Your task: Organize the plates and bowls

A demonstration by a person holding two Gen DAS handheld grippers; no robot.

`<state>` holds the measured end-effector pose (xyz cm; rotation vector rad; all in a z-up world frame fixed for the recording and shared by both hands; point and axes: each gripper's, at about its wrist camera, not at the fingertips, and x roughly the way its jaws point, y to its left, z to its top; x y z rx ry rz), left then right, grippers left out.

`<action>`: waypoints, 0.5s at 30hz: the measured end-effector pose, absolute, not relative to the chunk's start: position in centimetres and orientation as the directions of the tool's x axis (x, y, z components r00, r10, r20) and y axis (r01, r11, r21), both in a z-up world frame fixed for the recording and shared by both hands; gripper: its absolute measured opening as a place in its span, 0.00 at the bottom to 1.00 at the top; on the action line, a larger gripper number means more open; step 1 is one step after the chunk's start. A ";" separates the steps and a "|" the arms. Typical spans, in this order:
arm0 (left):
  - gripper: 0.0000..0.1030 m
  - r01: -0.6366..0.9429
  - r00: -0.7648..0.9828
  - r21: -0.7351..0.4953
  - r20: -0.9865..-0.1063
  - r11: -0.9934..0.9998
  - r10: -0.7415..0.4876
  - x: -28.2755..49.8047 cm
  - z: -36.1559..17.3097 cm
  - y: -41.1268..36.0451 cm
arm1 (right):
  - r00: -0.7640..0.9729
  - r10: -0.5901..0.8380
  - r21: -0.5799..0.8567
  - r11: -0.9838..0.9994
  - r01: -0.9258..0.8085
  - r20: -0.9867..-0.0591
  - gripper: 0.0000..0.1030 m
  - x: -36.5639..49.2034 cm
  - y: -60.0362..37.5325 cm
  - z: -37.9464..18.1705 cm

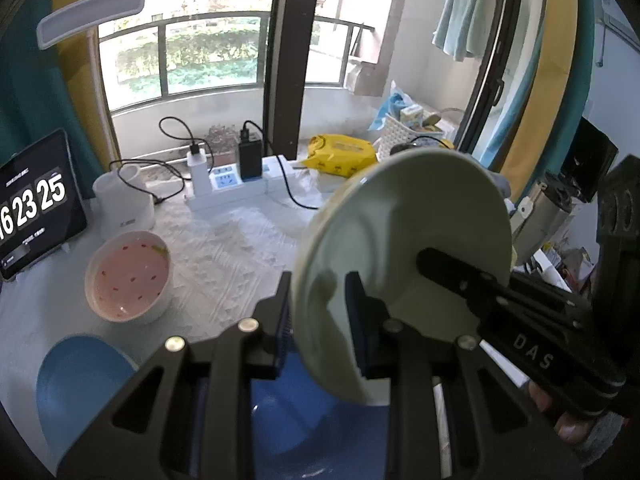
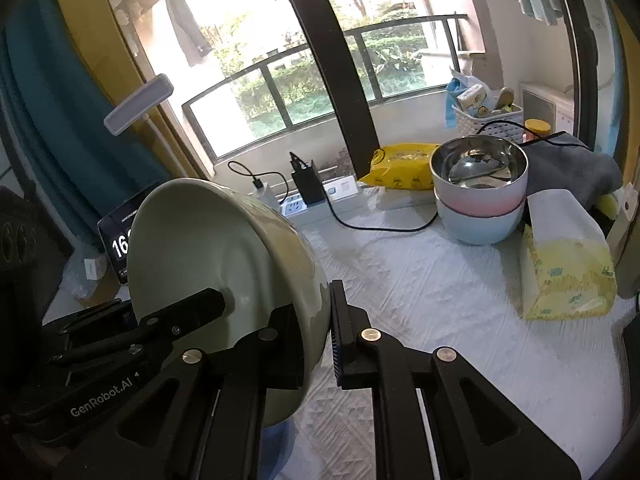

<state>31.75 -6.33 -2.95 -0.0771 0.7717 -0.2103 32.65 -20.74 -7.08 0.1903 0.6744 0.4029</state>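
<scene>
Jaws of both grippers pinch the rim of one pale green bowl [image 1: 404,264], tipped on its side above a blue plate [image 1: 84,380] at the desk's near edge: left gripper [image 1: 320,328], right gripper [image 2: 316,344]. A pink bowl [image 1: 130,276] sits near the desk's left edge, stacked bowls [image 2: 478,200] toward its far right.

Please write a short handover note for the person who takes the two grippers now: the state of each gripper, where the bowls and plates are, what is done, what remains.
Left gripper: shut on the rim of the pale green ceramic bowl, held tilted on edge.
Right gripper: grips the same bowl's rim.
Below it: blue plates. Left: white bowl with pink speckled inside.
Done: steel-lined pink bowl nested in the light blue bowl.
Left: place the green bowl, and probably the white one.
</scene>
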 end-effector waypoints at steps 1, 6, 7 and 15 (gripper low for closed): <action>0.25 0.159 0.697 -0.147 -0.683 0.976 -0.216 31.4 -2.9 -6.1 | 0.707 0.422 0.299 0.906 -0.301 -0.568 0.11 32.4 -20.6 -7.1; 0.25 0.151 0.699 -0.152 -0.682 0.977 -0.214 30.1 -3.0 -5.3 | 0.698 0.426 0.297 0.904 -0.307 -0.575 0.11 31.3 -19.6 -7.0; 0.25 0.149 0.700 -0.152 -0.682 0.977 -0.213 29.8 -3.1 -5.2 | 0.697 0.426 0.296 0.904 -0.308 -0.577 0.11 31.1 -19.5 -7.0; 0.25 0.137 0.698 -0.164 -0.684 0.977 -0.213 28.1 -3.5 -3.8 | 0.683 0.426 0.284 0.905 -0.317 -0.593 0.11 29.6 -18.0 -7.3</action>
